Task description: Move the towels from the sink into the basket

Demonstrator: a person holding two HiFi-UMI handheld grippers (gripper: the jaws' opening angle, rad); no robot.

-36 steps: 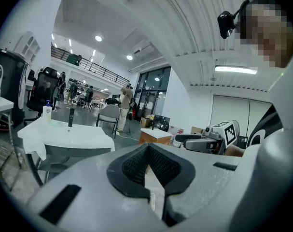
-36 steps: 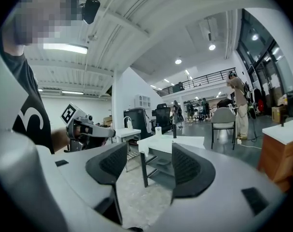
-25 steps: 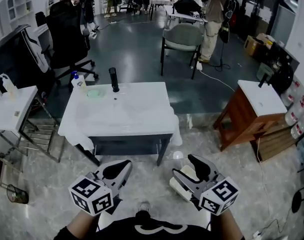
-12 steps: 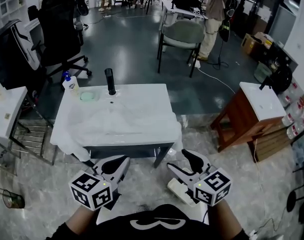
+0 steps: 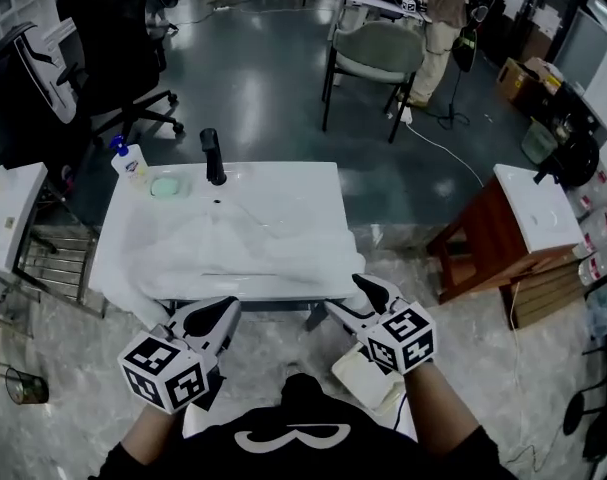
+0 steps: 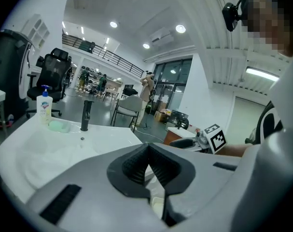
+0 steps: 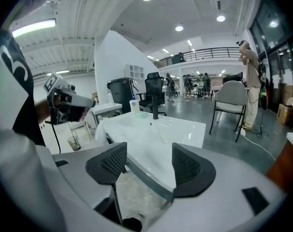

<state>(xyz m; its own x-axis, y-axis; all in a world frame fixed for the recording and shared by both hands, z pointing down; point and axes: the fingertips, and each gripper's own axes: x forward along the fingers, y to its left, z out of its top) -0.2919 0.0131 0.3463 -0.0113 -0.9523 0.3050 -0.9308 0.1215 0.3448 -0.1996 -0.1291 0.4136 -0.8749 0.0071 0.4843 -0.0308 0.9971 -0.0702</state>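
White towels point(image 5: 223, 253) lie crumpled in the basin of a white sink point(image 5: 318, 180), with one fold spilling over the surface's edge at 9 o'clock. They fill the middle of the basin, so the task looks not yet begun.

At 10 o'clock on the surface stand a soap bottle point(image 5: 130, 160) and a green soap dish point(image 5: 169, 185). A black faucet point(image 5: 213, 156) rises at 11 o'clock. All three sit along the back, which leaves the near side free for reaching in.

The left gripper point(image 5: 223, 310) hangs at the sink's front edge, at 7 o'clock from the towels. Its jaws are pressed together with nothing between them, so it would need to spread before it could take cloth.

The right gripper point(image 5: 345, 294) hangs at 5 o'clock, also at the front edge. Its jaws stand spread and empty, framing the sink's near rim, and it seems the readier of the two to pinch a towel.

A pale container point(image 5: 368, 376) sits on the floor under the right gripper. It may be the basket, though that cannot be told for sure.
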